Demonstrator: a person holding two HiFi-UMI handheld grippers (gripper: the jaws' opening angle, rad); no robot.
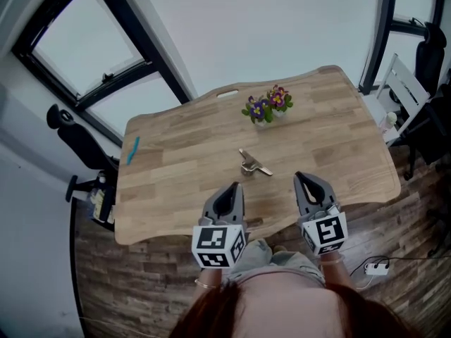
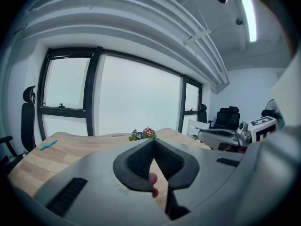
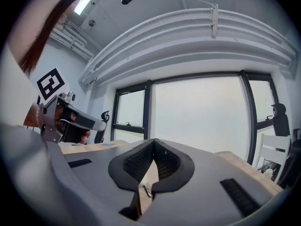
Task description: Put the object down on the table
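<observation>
On the light wooden desk (image 1: 176,189) lies the small silvery metal piece (image 1: 252,164), probably light, rigid and slippery, best pinched mid-body, while the left gripper (image 1: 236,186) and right gripper (image 1: 298,177) are both closed and empty.

potted purple flowers (image 1: 268,107), perhaps a blue pen (image 1: 132,150), black office chair (image 1: 76,138), dark-framed window (image 1: 84,39), white power strip (image 1: 377,267)

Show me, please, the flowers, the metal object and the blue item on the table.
flowers (image 1: 268,105): head view, on the purple and yellow blooms.
metal object (image 1: 251,164): head view, on its middle.
blue item (image 1: 132,150): head view, on the middle of its length.
</observation>
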